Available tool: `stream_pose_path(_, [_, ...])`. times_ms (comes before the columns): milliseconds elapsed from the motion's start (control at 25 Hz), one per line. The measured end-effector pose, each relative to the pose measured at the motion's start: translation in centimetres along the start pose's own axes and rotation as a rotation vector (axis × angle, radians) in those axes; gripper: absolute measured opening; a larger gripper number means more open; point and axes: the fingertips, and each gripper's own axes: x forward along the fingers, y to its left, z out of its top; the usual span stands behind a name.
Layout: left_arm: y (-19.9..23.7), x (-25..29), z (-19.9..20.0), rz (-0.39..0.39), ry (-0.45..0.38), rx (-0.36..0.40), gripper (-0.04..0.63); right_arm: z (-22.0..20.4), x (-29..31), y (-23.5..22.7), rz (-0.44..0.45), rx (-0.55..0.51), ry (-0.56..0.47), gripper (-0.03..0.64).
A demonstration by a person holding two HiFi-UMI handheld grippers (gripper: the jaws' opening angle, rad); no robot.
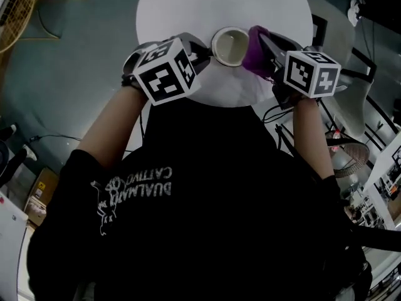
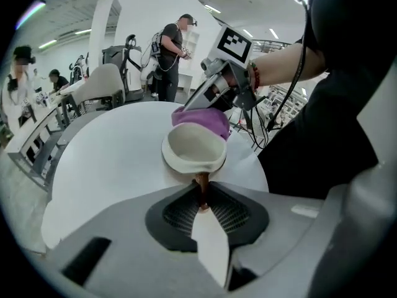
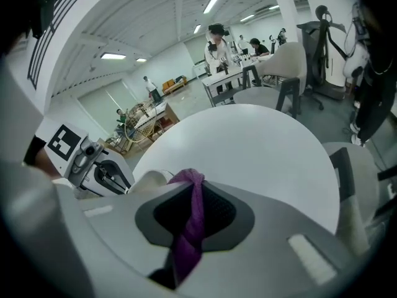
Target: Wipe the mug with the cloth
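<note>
At the near edge of the round white bench (image 1: 188,5), close before the person's body, the mug (image 1: 229,46) was kept only by its thin brown handle (image 2: 200,185). I judge that a hard push of the cloth (image 1: 255,56) from the other side could turn the mug about this handle or slip it out, and so near the edge it could fall. The left gripper (image 2: 200,194) had its jaws nearly together, pressed on that handle. The right gripper (image 3: 192,213), just beyond the mug, was closed tightly on the purple cloth, whose bunched end lay against the mug's outer wall. Whether the mug stood on the bench or was lifted, I could not tell.
</note>
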Motion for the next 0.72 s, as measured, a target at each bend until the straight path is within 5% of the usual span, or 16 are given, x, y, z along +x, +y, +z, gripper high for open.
stream_pose_path(720, [-0.12,0.28,0.5,-0.215,-0.018,0.101,0.069,0.27,0.78,-0.43,-0.278,-0.206,0.243,0.038])
